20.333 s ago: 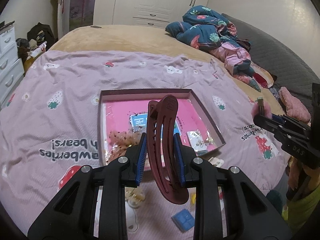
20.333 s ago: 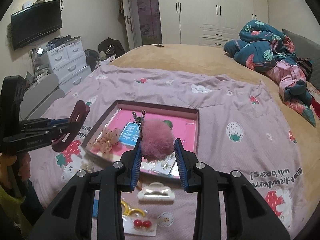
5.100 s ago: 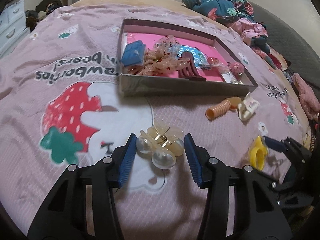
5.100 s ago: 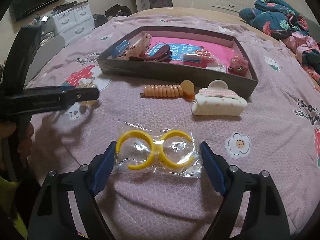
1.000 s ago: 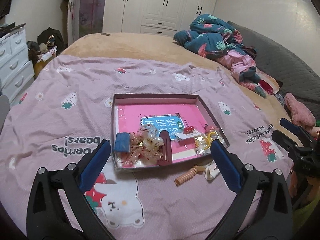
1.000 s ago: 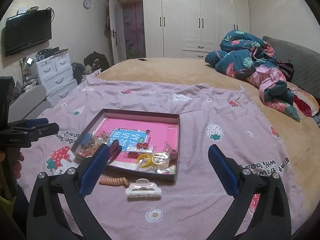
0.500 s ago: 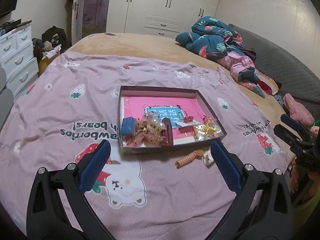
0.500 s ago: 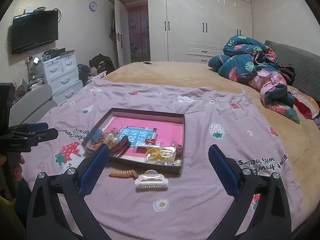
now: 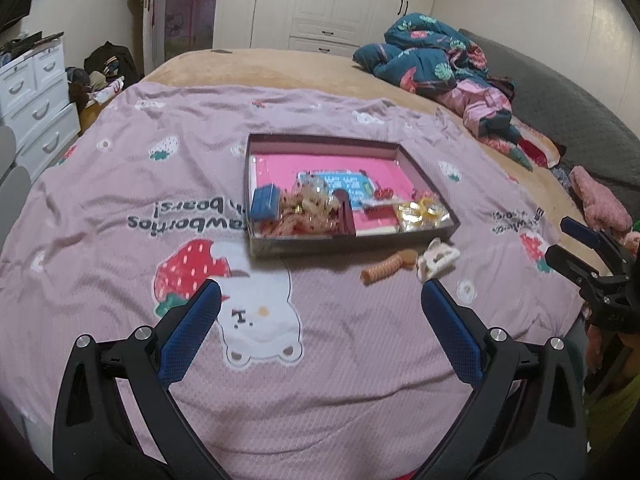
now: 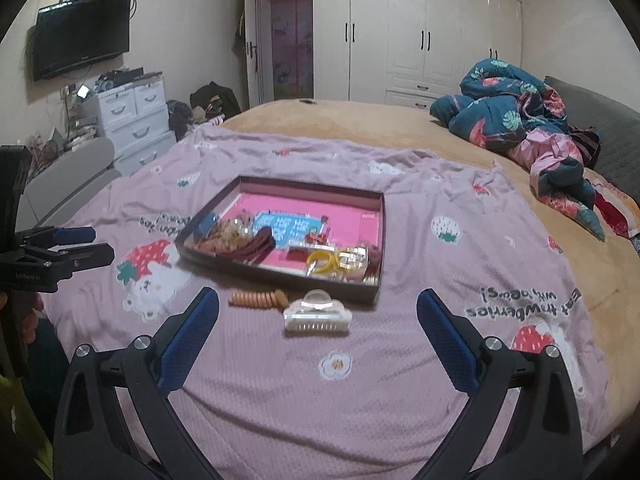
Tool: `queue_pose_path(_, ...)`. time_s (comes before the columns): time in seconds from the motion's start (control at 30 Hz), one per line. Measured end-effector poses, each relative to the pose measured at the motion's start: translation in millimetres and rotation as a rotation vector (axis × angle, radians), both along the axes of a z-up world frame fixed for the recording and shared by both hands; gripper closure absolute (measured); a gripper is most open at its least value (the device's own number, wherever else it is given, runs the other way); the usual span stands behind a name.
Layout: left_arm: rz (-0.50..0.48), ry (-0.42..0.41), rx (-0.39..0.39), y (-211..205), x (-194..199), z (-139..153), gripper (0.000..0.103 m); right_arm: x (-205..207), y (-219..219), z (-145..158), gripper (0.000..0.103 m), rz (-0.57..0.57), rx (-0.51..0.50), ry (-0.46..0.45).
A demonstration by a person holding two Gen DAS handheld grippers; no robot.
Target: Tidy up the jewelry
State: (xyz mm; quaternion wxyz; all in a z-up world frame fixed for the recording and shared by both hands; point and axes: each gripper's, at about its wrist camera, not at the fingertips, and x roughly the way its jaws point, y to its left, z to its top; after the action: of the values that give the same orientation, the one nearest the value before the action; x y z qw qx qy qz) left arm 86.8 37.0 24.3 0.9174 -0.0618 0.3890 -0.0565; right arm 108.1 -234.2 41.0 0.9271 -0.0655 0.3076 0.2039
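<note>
A shallow dark box with a pink floor lies on the purple bedspread and holds several hair pieces: a blue box, a sequin bow, a dark red clip and yellow rings in a bag. In front of the box lie an orange spiral hair tie and a white claw clip. My left gripper is open and empty, held back above the bedspread. My right gripper is open and empty, with the white clip ahead of it.
A bundle of teal and pink bedding lies at the far right of the bed. White drawers and a wall television stand to the left, wardrobes at the back. The bed edge is near me.
Both open grippers have moved closer and lower toward the box and the loose items in front of it. The items lie where they lay.
</note>
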Motion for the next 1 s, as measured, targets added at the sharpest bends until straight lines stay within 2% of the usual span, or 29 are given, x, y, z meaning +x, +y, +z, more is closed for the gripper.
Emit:
queue_pose_path(0.57,-0.101,0.088,0.039,-35,11,-44,0.009,4,-5,-45,0.004,-0.005,-0.044,0.094)
queue_pose_path(0.93,-0.180,0.130,0.066,-49,64,-74,0.010,50,9,-86,0.004,0.012,-0.059,0.195)
queue_pose_path(1.0,-0.203,0.139,0.069,-51,73,-78,0.017,58,12,-92,0.004,0.018,-0.063,0.205)
